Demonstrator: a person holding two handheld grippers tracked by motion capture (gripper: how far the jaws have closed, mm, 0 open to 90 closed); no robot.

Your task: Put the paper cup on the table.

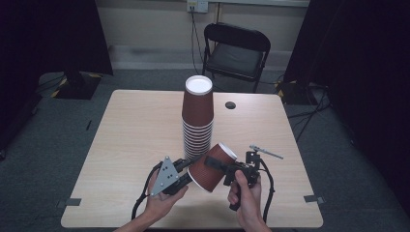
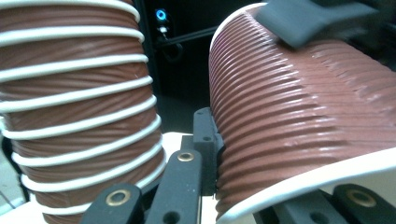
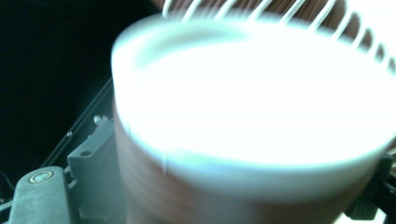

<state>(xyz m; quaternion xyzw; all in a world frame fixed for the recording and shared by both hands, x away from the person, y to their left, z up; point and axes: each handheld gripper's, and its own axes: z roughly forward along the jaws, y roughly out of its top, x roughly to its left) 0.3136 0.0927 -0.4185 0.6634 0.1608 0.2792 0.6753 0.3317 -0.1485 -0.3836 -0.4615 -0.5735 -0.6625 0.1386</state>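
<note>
I read the held cup [image 1: 212, 166] as brown paper — ribbed, matt wall, smooth white rolled rim. The stack of cups [image 1: 197, 118] at twelve o'clock from it looks the same. My left claw [image 2: 205, 140] is matt black plastic with brass-coloured screws. The tabletop [image 1: 130, 135] is pale wood-grain, smooth, faintly satin.

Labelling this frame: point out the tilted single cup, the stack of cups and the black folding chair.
tilted cup [image 1: 211, 167], high view, on its ribbed brown side wall.
stack of cups [image 1: 197, 107], high view, on the top cup's brown wall.
folding chair [image 1: 234, 56], high view, on the seat cushion.
</note>
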